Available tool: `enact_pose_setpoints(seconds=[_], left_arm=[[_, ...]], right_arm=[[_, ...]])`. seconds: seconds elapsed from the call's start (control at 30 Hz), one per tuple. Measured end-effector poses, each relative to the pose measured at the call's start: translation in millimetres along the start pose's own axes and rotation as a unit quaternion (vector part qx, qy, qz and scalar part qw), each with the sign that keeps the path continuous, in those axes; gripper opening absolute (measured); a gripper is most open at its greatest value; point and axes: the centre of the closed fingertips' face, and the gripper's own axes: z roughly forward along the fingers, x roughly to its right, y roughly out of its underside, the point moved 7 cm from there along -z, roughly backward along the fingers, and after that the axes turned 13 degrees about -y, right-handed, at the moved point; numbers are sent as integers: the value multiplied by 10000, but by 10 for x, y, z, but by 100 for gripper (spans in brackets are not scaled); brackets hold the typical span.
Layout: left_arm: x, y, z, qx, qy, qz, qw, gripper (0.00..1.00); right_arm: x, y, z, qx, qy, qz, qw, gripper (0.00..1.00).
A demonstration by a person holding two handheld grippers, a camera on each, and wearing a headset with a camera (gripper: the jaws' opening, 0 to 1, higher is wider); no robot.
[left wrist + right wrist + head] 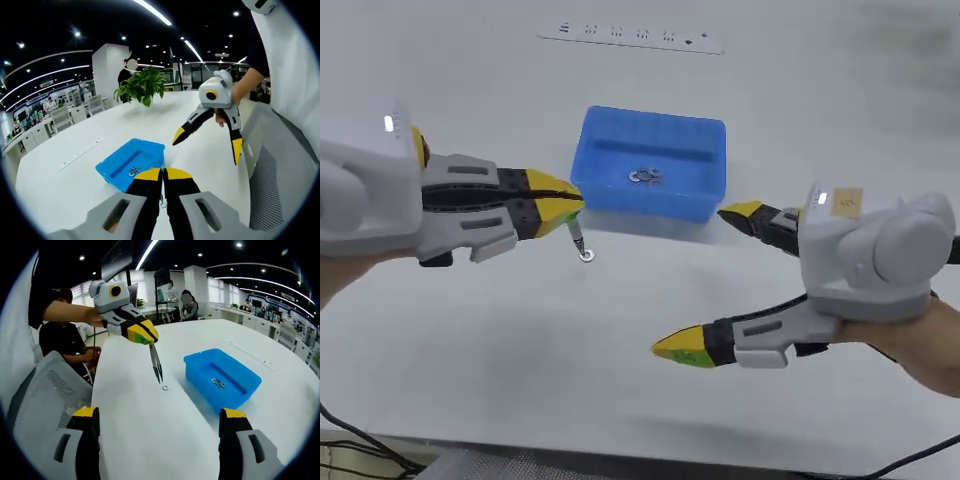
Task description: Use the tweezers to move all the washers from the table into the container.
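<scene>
While the left gripper (575,205) sits clamped on the tweezers (576,236) in the head view, tips down at one washer (586,255) on the table (620,330), the step looks like the pick (grip unconfirmed); blue container (650,203) at 1 o'clock of it holds a few washers (645,177), right gripper (710,280) wide, empty, at 4 o'clock. Left gripper view: jaws narrow around the tweezers, container at 10 o'clock. Right gripper view: washer flat on the table just under the tips, so next I'd expect a firm pinch, then a lift over the container wall.
</scene>
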Motion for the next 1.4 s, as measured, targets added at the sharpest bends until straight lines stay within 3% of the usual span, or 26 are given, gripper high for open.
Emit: enact_pose_setpoints(seconds=[0.43, 0.63, 0.73, 0.87, 1.1, 1.23, 1.4], left_arm=[[10, 100, 94, -42, 3, -125, 9999, 5], [23, 113, 102, -15, 28, -138, 9999, 5], [48, 155, 111, -113, 60, 15, 9999, 5], [71, 133, 151, -54, 74, 26, 10000, 5], [86, 138, 121, -202, 216, 120, 9995, 5], [46, 154, 86, -292, 184, 138, 9993, 5], [32, 163, 57, -344, 187, 122, 9992, 5]], right_arm=[[-114, 48, 29, 84, -265, 274, 9992, 100], [-111, 34, 30, 151, -271, 339, 9989, 99], [-113, 43, 30, 138, -286, 355, 9989, 98], [-138, 47, 41, 162, -332, 396, 9985, 98], [-181, 40, 111, 123, -485, 305, 9983, 93], [-101, -21, 184, 16, -582, 156, 9982, 90], [48, -196, 285, 133, -645, -73, 9978, 82]])
